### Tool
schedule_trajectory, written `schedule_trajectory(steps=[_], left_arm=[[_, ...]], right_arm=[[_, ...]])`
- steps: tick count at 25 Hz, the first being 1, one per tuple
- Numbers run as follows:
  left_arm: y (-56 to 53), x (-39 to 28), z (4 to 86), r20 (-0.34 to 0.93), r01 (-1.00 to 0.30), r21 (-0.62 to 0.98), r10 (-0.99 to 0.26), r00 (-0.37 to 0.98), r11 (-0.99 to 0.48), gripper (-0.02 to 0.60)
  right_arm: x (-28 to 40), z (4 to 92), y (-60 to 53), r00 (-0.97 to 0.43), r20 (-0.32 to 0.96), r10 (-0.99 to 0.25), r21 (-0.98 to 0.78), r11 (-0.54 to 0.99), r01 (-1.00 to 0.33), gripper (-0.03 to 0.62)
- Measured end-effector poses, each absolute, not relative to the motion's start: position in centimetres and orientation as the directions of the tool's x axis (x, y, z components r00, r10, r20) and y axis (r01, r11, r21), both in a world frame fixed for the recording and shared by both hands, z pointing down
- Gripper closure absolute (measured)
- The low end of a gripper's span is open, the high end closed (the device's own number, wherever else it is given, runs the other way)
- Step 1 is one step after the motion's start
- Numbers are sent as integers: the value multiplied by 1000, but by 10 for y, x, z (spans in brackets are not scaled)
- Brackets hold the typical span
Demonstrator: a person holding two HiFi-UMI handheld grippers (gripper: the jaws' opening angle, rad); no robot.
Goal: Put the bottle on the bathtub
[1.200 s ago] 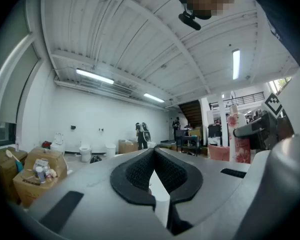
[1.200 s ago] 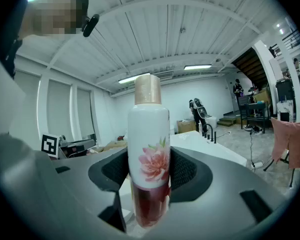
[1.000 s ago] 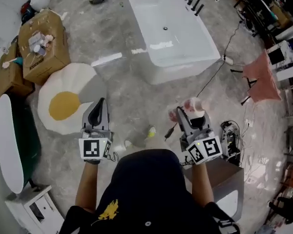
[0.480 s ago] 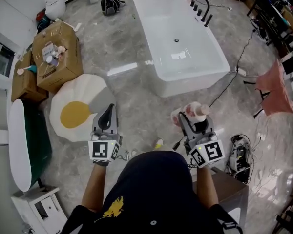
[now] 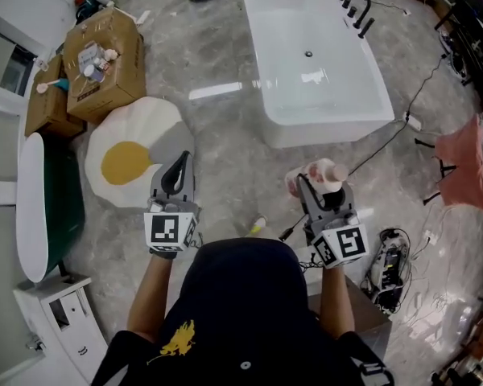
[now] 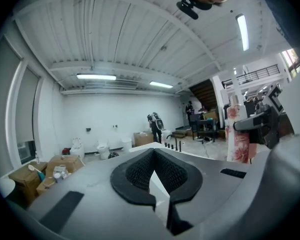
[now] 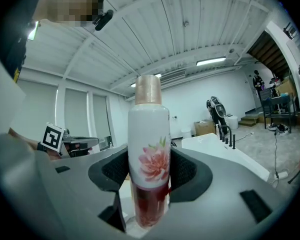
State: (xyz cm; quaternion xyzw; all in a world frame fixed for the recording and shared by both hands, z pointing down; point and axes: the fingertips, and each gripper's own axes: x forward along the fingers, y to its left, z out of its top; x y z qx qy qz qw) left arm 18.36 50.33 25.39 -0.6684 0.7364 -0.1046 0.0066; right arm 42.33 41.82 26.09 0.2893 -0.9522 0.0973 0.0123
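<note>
White flowered bottle (image 7: 149, 134) upright, clamped in right gripper (image 5: 315, 185); bathtub (image 5: 330, 131) straight ahead, far; left gripper (image 5: 179, 167) closed, empty.

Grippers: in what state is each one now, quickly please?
Left gripper: closed, empty.
Right gripper: closed on the bottle.

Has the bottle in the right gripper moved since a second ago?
Yes. Held in the right gripper, the bottle has come closer to the bathtub; the floor gap to its near end is narrower.
</note>
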Motion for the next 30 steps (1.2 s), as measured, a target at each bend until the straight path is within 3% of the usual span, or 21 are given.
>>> schedule_trajectory(steps=[14, 22, 30], left_arm=[[462, 132, 264, 105, -987, -131, -989, -105, 91, 565], [355, 38, 263, 66, -991, -130, -997, 33, -42, 565], [243, -103, 246, 64, -982, -114, -988, 143, -150, 565]], right_arm=[[354, 286, 377, -843, 136, -521, -209, 816, -539, 378], [279, 298, 317, -760, 204, -617, -236, 723, -650, 378], [170, 281, 240, -626, 263, -735, -242, 577, -780, 378]])
